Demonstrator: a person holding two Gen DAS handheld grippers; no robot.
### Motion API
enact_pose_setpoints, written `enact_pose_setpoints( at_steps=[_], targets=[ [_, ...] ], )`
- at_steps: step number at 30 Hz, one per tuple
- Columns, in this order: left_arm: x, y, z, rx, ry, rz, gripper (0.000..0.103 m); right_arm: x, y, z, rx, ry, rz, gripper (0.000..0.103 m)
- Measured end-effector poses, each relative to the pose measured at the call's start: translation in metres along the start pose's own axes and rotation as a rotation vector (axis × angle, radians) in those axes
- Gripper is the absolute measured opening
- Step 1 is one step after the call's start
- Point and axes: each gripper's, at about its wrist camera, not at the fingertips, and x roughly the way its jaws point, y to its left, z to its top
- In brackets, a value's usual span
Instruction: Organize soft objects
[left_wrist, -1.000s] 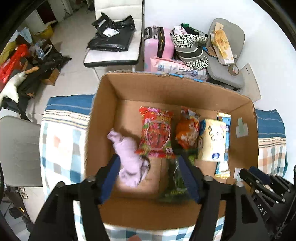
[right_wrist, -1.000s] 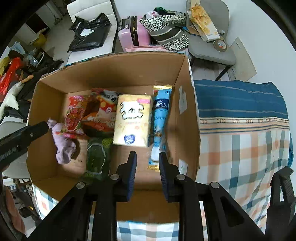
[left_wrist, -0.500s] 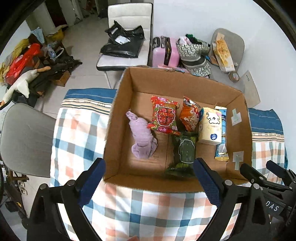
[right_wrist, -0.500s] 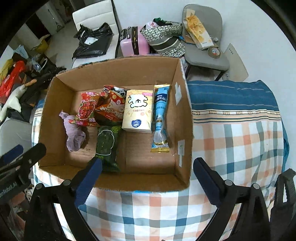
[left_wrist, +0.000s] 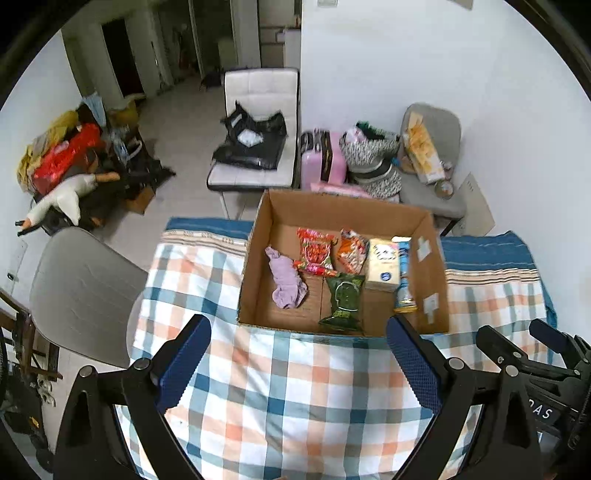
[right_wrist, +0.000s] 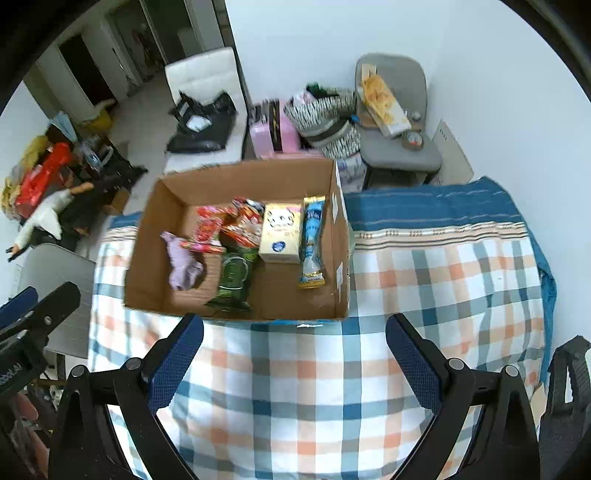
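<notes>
— So where's the soft stuff sitting now?

— All in the cardboard box (left_wrist: 258, 236) on the checked counter (left_wrist: 303, 398). A lilac cloth (left_wrist: 286, 282) lies crumpled near its left wall, and just beside it sit a red snack bag (left_wrist: 314, 252), an orange one (left_wrist: 351, 253), a green packet (left_wrist: 343, 299), a cream tissue pack (left_wrist: 382, 264) and a blue sachet (left_wrist: 403, 280) along the right wall.

— And the tools?

— Both held back over the counter, well clear of the box. The left gripper (left_wrist: 299, 369) has its jaws spread wide, holding nothing; the right gripper (right_wrist: 295, 363) the same.

— How would that cloth handle?

— Light and limp, I'd say. It'll sag, so pinch a raised fold in the middle. The foil bags look slippery and puffy; squeeze gently at a sealed edge.

— Anything in the way?

— The box walls, mostly. A grey chair (left_wrist: 85, 295) stands at the counter's left, and beyond are a white chair (left_wrist: 258, 92) with a black bag (left_wrist: 253, 142), and a pink suitcase (left_wrist: 323, 158).
</notes>
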Motion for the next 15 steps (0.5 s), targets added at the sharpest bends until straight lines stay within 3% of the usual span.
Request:
enact_pose_setpoints(
  at_steps=[7, 15],
  targets=[
    [-0.071, 0.0, -0.018, 0.01, -0.087, 0.002, 0.097, -0.082, -0.005, -0.026, 0.01, -0.107, 0.04, 0.101],
    [-0.123, 0.001, -0.031, 0.012, -0.139, -0.005, 0.097, -0.152, -0.005, -0.046, -0.007, -0.195, 0.046, 0.101]
  ],
)
